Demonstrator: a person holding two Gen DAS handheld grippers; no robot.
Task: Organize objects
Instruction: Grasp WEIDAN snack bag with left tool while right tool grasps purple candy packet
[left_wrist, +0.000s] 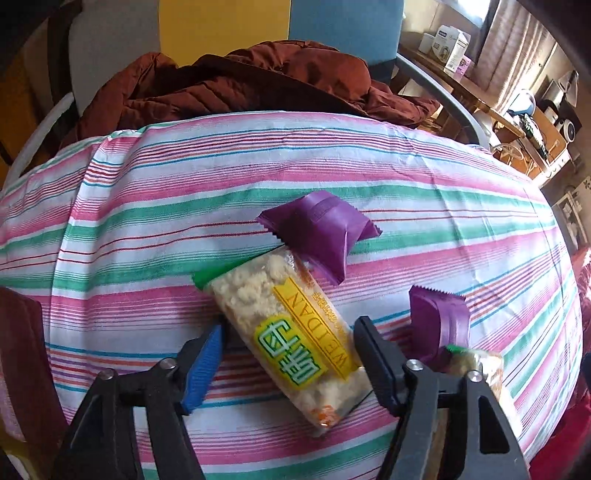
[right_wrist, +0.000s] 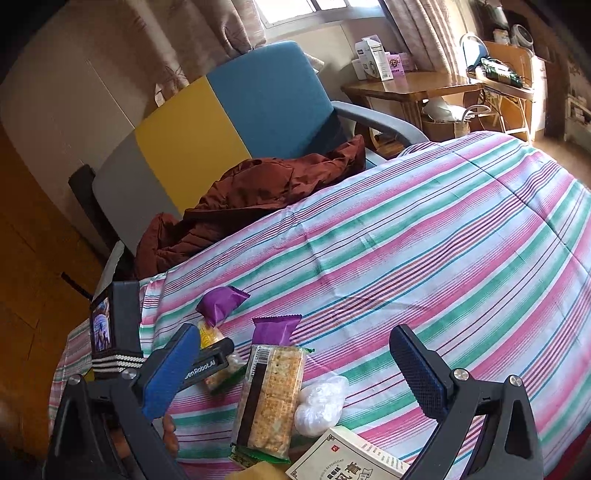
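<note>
While the left tool (left_wrist: 288, 354) hangs with its jaws apart on either side of the WEIDAN snack pack (left_wrist: 291, 332), nothing is clamped yet, and the pack lies flat on the striped cloth (left_wrist: 147, 221) of the worktop. Over on the right, the right tool (right_wrist: 295, 373) is spread wide above the cracker packet (right_wrist: 271, 398), gripping nothing either. Two purple sachets (left_wrist: 317, 236) sit just beside the snacks, loose, and a white bag (right_wrist: 321, 402) touches the crackers. My read: sorting has barely begun, everything is scattered in one cluster. No bin or tray shows anywhere, so the destination is unclear. A printed box (right_wrist: 351, 458) is cut off at the bottom edge.
</note>
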